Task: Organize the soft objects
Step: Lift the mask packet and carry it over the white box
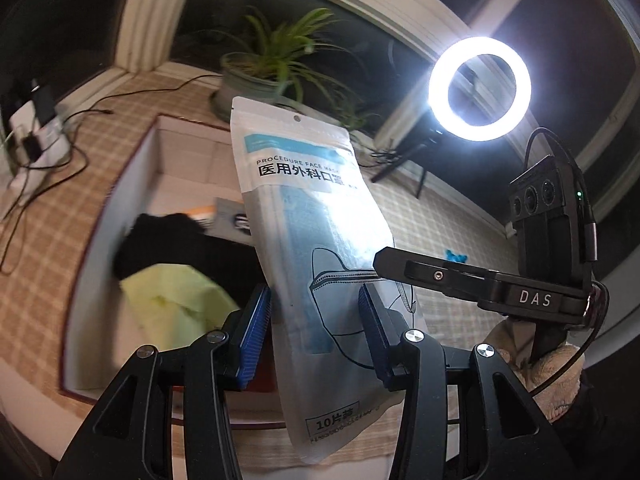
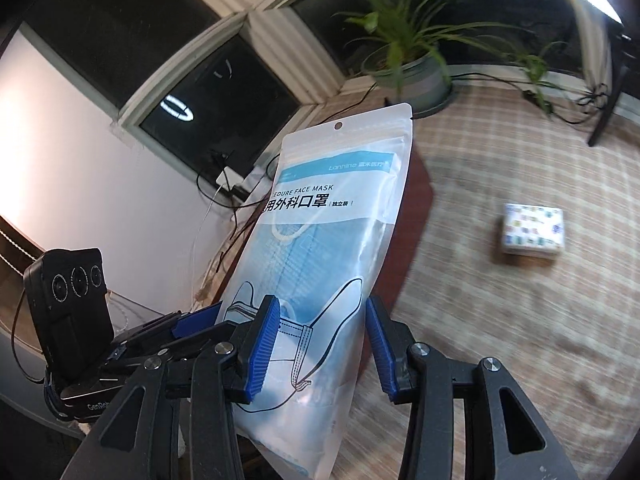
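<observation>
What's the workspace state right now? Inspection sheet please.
surface: checked tablecloth, motion-blurred.
job's things: face mask pack held off the surface; open box holds a black cloth and a yellow-green cloth.
clutter: small patterned box; small blue item.
tongs: left tongs and right tongs each have the pack between their pads, apparently gripping.
cables: black cables loose on the cloth.
surroundings: potted plant, lit ring light, dark windows.
</observation>
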Demonstrator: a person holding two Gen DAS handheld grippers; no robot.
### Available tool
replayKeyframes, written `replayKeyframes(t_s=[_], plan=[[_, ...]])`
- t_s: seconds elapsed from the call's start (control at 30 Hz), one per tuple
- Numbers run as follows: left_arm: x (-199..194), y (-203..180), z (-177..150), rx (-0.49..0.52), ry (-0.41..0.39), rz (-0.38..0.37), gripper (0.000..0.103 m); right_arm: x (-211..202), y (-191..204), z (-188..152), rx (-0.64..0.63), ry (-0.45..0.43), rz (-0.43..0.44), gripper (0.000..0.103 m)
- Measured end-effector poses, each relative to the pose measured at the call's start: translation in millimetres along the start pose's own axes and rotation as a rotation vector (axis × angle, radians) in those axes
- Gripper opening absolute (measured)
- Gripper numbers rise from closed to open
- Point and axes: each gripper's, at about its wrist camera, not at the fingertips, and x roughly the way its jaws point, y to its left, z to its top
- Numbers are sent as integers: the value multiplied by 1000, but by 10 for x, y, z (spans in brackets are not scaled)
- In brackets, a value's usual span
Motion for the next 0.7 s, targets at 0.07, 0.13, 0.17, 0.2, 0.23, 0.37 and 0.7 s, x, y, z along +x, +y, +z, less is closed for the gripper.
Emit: replayKeyframes(t_s=[0.07, 0.13, 0.17, 0.2, 0.23, 0.37, 0.7], plan=[[-14, 100, 9, -15, 3, 7, 44, 134, 84, 44, -8, 12, 1, 41], [5, 207, 28, -29, 9, 14, 44, 249, 140, 79, -12, 25, 2, 41], [12, 250, 35, -33, 12, 18, 44, 309, 164, 95, -15, 31, 0, 41], [35, 298, 65, -34, 15, 24, 44, 365, 180, 108, -16, 38, 0, 41], [34, 352, 81, -35, 18, 29, 44, 417, 194, 119, -16, 44, -1, 41], [76, 574, 121, -67, 33, 37, 44, 632, 270, 162, -28, 77, -17, 40], [94, 806, 142, -99, 41, 77, 44, 985, 366, 208, -38, 155, -43, 41]])
